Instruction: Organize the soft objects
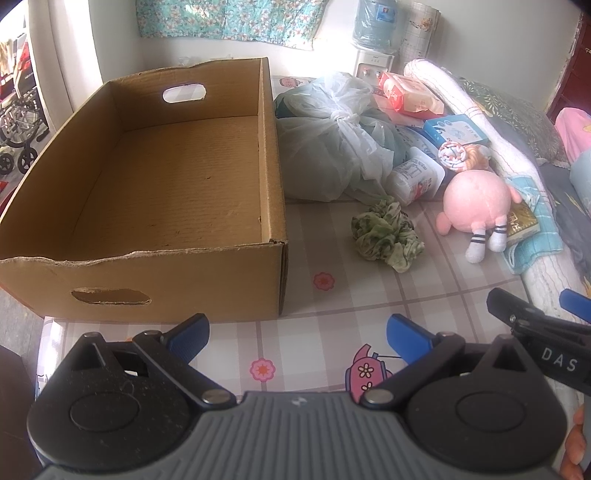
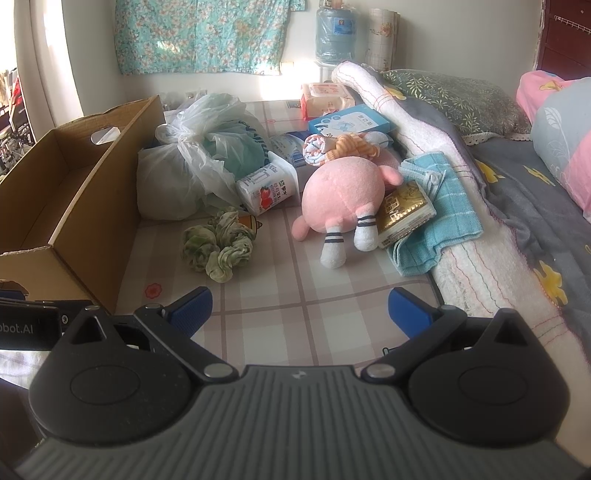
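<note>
Hovering with both tools spread wide and empty, we saw the bare cardboard box [image 1: 166, 177] at ten o'clock of our left gripper [image 1: 297, 338], the green cloth [image 2: 218, 245] at eleven of our right gripper [image 2: 300, 312], and the pink plush [image 2: 341, 201] at one; we judged the cloth best pinched through its bunched middle.

1. you were working in a home, in a lived-in bedroom.
2. a bed with a grey flowered quilt [image 2: 524, 206] and a leaf-print pillow [image 2: 454, 99] ran along the right.
3. a floral cloth [image 2: 199, 33] hung on the wall, beside a water dispenser [image 2: 334, 37].
4. a wheelchair [image 1: 18, 125] stood past the doorway on the left.
5. household clutter lay about: a tied plastic bag [image 2: 192, 162] and a tissue pack [image 2: 325, 98].
</note>
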Available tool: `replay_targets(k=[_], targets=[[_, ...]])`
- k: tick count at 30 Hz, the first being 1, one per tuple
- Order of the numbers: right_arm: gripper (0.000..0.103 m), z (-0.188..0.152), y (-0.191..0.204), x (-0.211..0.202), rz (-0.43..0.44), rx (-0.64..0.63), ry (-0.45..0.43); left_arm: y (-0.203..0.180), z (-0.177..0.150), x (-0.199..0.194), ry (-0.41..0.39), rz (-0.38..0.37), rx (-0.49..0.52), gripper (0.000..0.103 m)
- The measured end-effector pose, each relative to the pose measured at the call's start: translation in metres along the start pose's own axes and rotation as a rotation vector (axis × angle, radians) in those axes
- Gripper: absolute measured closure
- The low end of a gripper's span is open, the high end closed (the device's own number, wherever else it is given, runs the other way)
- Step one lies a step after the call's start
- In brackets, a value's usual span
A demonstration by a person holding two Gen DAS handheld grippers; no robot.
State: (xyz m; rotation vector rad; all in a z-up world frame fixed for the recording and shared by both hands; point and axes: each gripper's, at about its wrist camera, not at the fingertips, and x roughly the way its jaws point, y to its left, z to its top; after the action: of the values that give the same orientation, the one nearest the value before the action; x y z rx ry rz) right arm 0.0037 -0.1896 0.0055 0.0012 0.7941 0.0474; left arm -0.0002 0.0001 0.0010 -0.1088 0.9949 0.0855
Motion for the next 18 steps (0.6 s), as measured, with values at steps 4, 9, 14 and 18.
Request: replay_targets(k=[4,9,14,18], targets=[[0.001,0.0003,-0.0002,-0.0001,0.0,0.0,0.0,0.0003,0.0007,-0.0004,-0.003,0.003,-0.001,0.0],[0.001,0.0007,-0.0003,-0.0005,0.001,0.0,0.0,0.0009,0.0005,-0.0007,-0.004,0.003,-0.002,0.0],[0.001,0.0009,-0.0005,-0.0009,0.001,0.001,0.0,0.0011,0.0005,-0.0006,-0.004,0.003,-0.002,0.0],[0.001,0.0011,-0.0005,-0.0007,0.0,0.0,-0.002,0.0007,0.0007,-0.0017,-0.009,0.002,-0.002,0.0]])
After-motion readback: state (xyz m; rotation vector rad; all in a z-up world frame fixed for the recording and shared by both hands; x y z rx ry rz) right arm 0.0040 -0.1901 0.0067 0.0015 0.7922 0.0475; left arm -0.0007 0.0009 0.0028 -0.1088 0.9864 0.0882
